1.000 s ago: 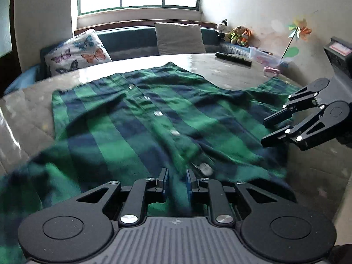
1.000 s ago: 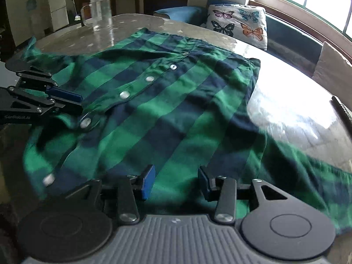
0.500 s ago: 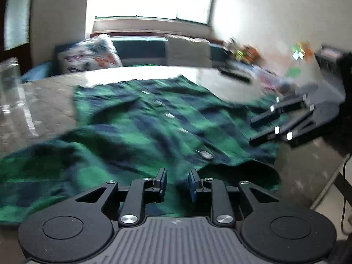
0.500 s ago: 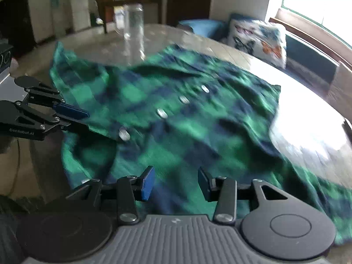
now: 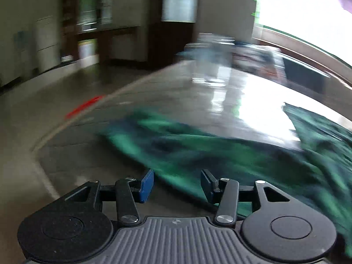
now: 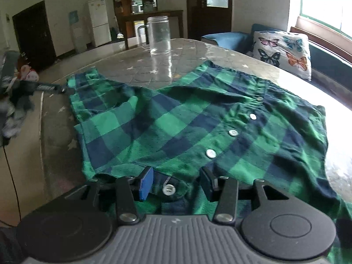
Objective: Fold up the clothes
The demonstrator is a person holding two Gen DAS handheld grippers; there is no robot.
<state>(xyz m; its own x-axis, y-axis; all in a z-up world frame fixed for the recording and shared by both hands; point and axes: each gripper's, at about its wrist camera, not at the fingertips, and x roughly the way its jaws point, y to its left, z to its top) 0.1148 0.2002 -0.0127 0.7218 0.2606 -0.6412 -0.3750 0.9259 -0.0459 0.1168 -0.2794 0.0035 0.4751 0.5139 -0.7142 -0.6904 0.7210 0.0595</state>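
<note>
Green and navy checked shirt (image 6: 187, 123) lay spread on the grey table (image 6: 123, 66), button row (image 6: 233, 132) facing up, collar end towards the butterfly cushion (image 6: 283, 52) on the blue sofa (image 6: 228, 38). One sleeve (image 6: 99, 96) reached out to the left, towards the table's rounded edge. Clear glass mug (image 6: 158, 35) stood upright on the table beyond the shirt, apart from the cloth.

Right gripper (image 6: 176, 183) hung low over the near hem, jaws spread, having just widened a little; a buttoned flap of hem (image 6: 169, 190) lay in the gap, blue pads clear of it on either side. Nothing pinched.

Left gripper (image 5: 177, 184), seen only through its own heavily blurred view, was likewise spread, jaws having just opened further. Smeared green cloth (image 5: 198, 145) ran across the table ahead and passed under the gap; pads not pressed on it. Bare table (image 5: 72, 154) lay to its left, bright window glare on the surface further off. Pale fridge (image 6: 99, 23) and dark door (image 6: 33, 37) stood at the far wall.
</note>
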